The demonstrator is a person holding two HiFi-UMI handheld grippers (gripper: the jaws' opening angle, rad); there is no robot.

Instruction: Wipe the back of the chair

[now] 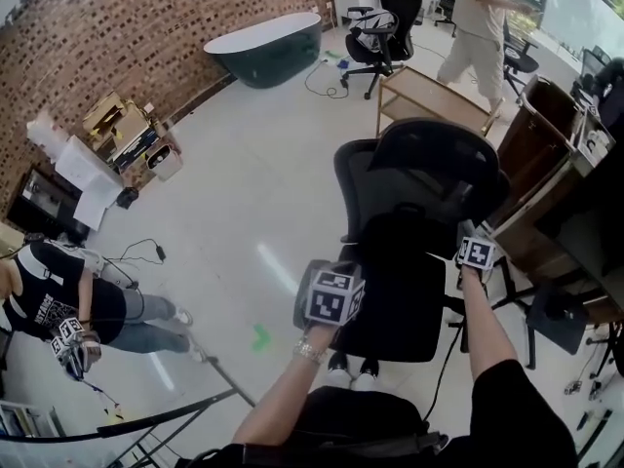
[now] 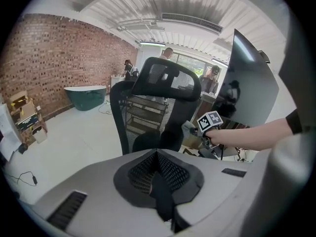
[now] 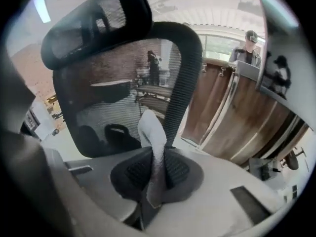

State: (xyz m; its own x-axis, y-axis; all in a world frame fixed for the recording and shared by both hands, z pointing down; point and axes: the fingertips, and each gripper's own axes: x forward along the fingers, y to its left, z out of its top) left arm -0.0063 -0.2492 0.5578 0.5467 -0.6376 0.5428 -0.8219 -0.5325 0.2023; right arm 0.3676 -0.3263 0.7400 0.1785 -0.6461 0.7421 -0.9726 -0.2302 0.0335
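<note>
A black mesh office chair (image 1: 419,178) with a headrest stands in front of me, its back towards me. My right gripper (image 1: 475,253) is at the back's right edge, shut on a pale grey cloth (image 3: 152,137). The cloth sticks up in front of the frame edge (image 3: 180,83); I cannot tell whether it touches. In the left gripper view the cloth (image 2: 190,128) shows beside the chair back (image 2: 148,100). My left gripper (image 1: 331,296) hangs lower, behind the seat, a short way from the chair. Its jaws (image 2: 157,157) are shut with nothing between them.
A dark green bathtub (image 1: 268,47) stands by the brick wall, with a second office chair (image 1: 380,32) and a walking person (image 1: 478,27) beyond. A wooden cart (image 1: 429,96) is behind the chair, wooden desks (image 1: 541,154) on the right. A person (image 1: 68,305) sits on the floor at left.
</note>
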